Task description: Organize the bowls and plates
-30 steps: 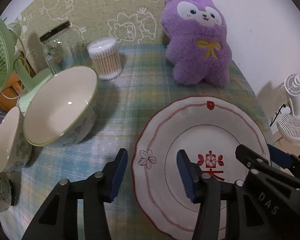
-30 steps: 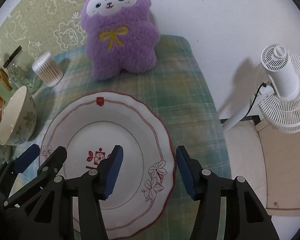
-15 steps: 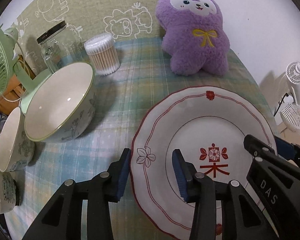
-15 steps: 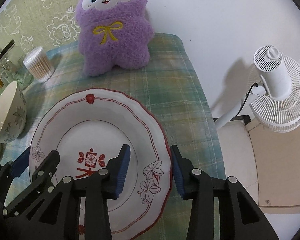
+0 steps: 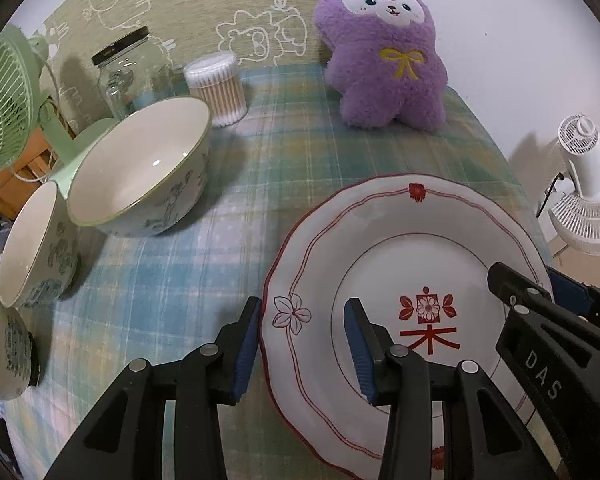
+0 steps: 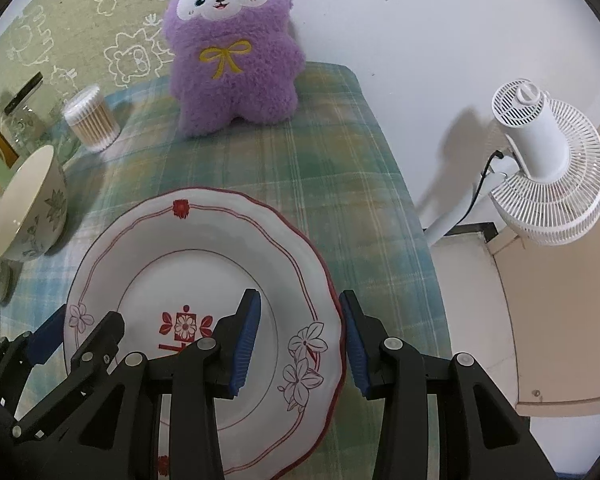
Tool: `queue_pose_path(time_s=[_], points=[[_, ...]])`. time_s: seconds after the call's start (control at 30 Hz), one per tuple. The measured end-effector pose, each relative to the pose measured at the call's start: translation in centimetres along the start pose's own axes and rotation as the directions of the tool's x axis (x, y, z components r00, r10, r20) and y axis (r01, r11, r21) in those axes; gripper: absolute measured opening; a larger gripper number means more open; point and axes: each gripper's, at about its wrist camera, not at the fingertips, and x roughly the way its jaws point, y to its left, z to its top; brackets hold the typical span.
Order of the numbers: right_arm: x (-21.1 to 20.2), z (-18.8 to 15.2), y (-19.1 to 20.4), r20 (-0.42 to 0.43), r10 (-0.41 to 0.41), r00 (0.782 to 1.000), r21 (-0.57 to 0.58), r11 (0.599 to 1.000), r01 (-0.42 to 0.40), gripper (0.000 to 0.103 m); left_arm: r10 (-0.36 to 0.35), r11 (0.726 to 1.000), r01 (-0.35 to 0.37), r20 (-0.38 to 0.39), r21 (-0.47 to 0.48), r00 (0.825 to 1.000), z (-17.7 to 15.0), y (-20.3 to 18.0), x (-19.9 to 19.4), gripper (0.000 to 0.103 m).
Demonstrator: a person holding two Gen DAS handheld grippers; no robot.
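Note:
A white plate [image 5: 420, 240] with a red scalloped rim and a red flower mark lies on the checked cloth. My left gripper [image 5: 300, 332] is shut on its left rim, one blue pad outside and one inside. My right gripper [image 6: 296, 320] is shut on the right rim [image 6: 332, 280] the same way. Each gripper shows in the other's view: the right gripper [image 5: 528, 284] and the left gripper [image 6: 80, 328]. To the left stand a large leaf-patterned bowl [image 5: 140, 168], a medium bowl [image 5: 32, 248] and a small bowl [image 5: 0, 344].
A purple plush toy [image 5: 384, 64] sits at the back of the table. A cotton swab tub [image 5: 216, 88], a glass jar [image 5: 128, 72] and a green fan [image 5: 4, 96] stand back left. The table edge [image 6: 416, 216] drops to a white floor fan [image 6: 548, 168].
Both grippers narrowed from wide apart onto the plate's opposite rims. The plate with both grippers has since shifted a little toward me, away from the plush toy.

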Motion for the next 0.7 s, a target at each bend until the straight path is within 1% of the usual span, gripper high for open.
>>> queue_pose_path(time_s=[0.43,0.7], points=[[-4.5,-2.2,0.7,0.039,-0.009,0.999,0.030,1.000,0.007,0.044,-0.018,1.000,0.018,0.037,0.011,0.999,-1.7,1.0,-3.8,0.042],[-7.9,-4.0,0.7,0.061,-0.018,0.998,0.058,0.998,0.015,0.044,-0.038,0.999,0.037,0.076,0.016,0.996,-3.1,1.6,-7.3,0.042]])
